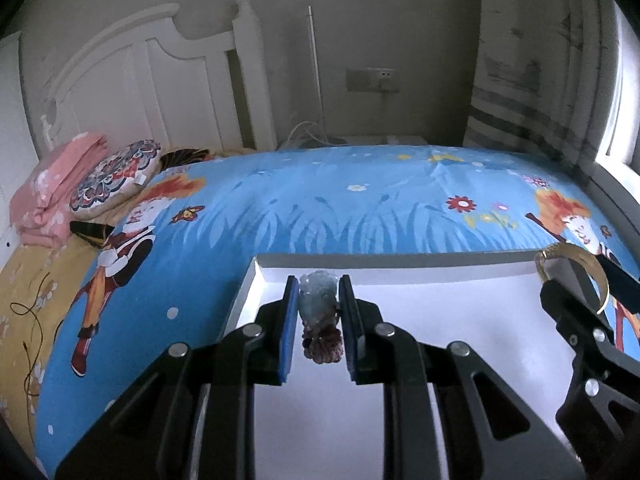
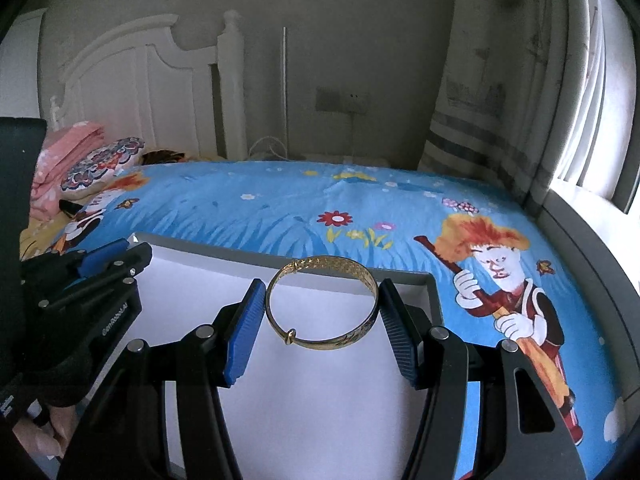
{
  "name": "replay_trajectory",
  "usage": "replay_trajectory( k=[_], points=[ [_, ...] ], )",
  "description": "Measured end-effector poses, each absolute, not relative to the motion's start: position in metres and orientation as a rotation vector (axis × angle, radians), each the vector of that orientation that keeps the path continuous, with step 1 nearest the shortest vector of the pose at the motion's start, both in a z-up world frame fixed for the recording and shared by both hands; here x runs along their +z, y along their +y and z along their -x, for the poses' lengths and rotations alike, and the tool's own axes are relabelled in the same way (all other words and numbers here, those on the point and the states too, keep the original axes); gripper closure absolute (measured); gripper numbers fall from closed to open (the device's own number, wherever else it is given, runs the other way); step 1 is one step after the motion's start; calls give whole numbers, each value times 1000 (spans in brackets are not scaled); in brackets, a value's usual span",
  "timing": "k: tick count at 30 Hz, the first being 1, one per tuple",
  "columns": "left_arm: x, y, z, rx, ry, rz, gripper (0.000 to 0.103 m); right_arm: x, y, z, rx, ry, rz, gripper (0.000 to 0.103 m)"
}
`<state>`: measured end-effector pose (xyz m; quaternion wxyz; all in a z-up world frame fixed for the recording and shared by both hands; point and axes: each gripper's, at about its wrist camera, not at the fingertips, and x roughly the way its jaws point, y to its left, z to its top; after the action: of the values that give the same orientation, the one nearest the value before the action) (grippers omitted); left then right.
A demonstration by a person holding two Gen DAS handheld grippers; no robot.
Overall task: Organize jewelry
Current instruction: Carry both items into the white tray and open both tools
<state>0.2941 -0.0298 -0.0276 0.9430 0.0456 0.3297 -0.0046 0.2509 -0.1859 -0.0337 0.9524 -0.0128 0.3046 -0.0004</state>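
In the left wrist view, the left gripper (image 1: pixel 319 312) clamps a pendant (image 1: pixel 320 316) between its blue pads (image 1: pixel 289 332). The pendant has a pale grey-green carved top and a dark reddish knotted bottom, and it hangs over the white tray (image 1: pixel 440 280) that sits on the blue cartoon bedspread (image 1: pixel 340 208). At the right edge, the right gripper (image 1: pixel 576 288) holds a gold bangle (image 1: pixel 592 268) near the tray's far right corner.

In the right wrist view, the right gripper (image 2: pixel 321 312) grips the gold bangle (image 2: pixel 320 304) across its width, each pad touching one side of the ring. The bangle lies nearly flat above the tray (image 2: pixel 224 252), close to its far rim. The left gripper (image 2: pixel 108 260) shows at the left edge; from here its jaw state cannot be told. A pink folded blanket (image 2: pixel 68 140) and a patterned cushion (image 2: pixel 104 160) lie by the white headboard (image 2: pixel 140 76).
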Motion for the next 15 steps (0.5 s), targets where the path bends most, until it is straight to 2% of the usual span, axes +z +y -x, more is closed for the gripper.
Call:
replay_trajectory(
  k=[2, 4, 5, 8, 10, 13, 15],
  points=[
    [-29, -29, -295, -6, 672, -86, 83, -35, -186, -251, -4, 625, 23, 46],
    [-30, -29, -295, -7, 669, -83, 83, -33, -186, -250, -9, 623, 18, 33],
    [-29, -28, -294, -2, 658, -80, 82, -31, -186, -249, -5, 614, 17, 33],
    [-25, -28, -288, 9, 629, -88, 67, -22, -186, -242, 2, 588, 36, 33],
    [-19, -28, -282, 16, 606, -104, 65, -16, -189, -234, 11, 576, 28, 33],
    [-9, -26, -268, 20, 567, -110, 56, -7, -195, -216, 25, 552, 12, 33],
    [1, -22, -250, 29, 521, -99, 45, -3, -201, -200, 33, 530, 7, 33]
  ],
)
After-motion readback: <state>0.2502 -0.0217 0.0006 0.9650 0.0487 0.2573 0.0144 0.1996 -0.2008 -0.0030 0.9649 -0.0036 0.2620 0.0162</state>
